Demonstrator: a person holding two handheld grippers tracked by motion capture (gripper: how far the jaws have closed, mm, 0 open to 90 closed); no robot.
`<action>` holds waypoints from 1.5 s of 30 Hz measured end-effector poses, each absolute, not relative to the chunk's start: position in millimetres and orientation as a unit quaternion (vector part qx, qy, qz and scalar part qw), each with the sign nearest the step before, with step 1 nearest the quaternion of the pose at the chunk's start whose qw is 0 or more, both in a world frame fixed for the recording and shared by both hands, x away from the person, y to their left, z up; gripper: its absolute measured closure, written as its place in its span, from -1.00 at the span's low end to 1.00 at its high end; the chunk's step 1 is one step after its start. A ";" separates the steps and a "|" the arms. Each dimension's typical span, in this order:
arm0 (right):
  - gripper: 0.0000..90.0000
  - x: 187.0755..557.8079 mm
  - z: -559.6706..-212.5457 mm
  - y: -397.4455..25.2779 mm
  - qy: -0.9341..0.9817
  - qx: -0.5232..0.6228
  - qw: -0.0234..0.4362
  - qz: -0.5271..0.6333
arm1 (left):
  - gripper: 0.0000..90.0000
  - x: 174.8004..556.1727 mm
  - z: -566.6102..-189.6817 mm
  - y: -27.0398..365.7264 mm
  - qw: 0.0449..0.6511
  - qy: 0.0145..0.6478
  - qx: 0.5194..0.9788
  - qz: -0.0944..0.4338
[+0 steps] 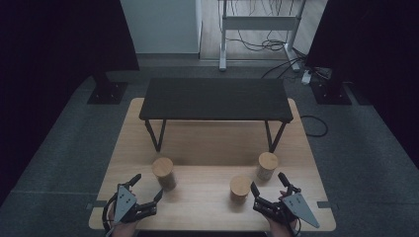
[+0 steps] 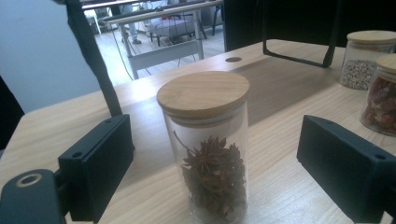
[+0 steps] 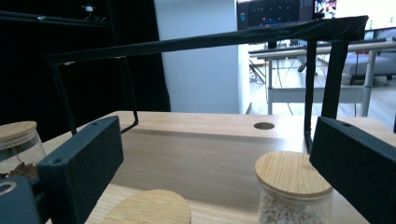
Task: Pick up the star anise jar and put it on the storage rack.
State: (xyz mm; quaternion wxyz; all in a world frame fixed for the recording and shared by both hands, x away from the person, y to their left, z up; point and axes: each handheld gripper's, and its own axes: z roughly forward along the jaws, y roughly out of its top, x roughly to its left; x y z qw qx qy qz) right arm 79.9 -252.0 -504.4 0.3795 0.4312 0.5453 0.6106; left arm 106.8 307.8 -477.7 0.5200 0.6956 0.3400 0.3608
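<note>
Three glass jars with round wooden lids are seen standing on the wooden table [image 1: 207, 207] in front of a low black shelf [image 1: 215, 98] on thin metal legs. At the left stands the star anise jar [image 1: 163, 173], upright and lidded; in the middle, the jar of red contents [image 1: 240, 188]; at the right, just behind it, the jar of white grains [image 1: 267, 165]. The left gripper [image 1: 146, 186] is held low over the table's near edge, angled toward the star anise jar, with the hand [image 1: 121, 217] behind it. Its jaws are spread wide — the jar is seen between them in the left gripper view, untouched on either side. The right gripper [image 1: 269, 184] is held likewise at the near right edge, pointing toward the two right-hand jars. Its jaws are also spread wide, nothing being gripped — the jar of white grains stands just beyond them, close to one jaw.
</note>
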 end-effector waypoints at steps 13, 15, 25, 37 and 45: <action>-0.90 89.6 -505.3 -253.3 0.559 0.434 0.355 0.611 | -0.79 120.0 -473.7 309.2 0.521 0.354 0.706 0.323; -0.90 89.8 -506.4 -253.7 0.557 0.440 0.355 0.609 | -0.79 122.6 -471.5 307.6 0.515 0.358 0.711 0.318; -0.90 85.3 -507.7 -254.6 0.552 0.453 0.361 0.600 | -0.87 133.3 -462.5 297.6 0.494 0.378 0.728 0.288; -0.89 82.8 -506.2 -248.7 0.556 0.461 0.360 0.591 | -1.00 163.8 -447.7 282.7 0.445 0.402 0.751 0.277; -0.88 82.3 -505.5 -249.8 0.555 0.468 0.358 0.588 | -0.99 178.0 -451.1 291.7 0.450 0.433 0.741 0.248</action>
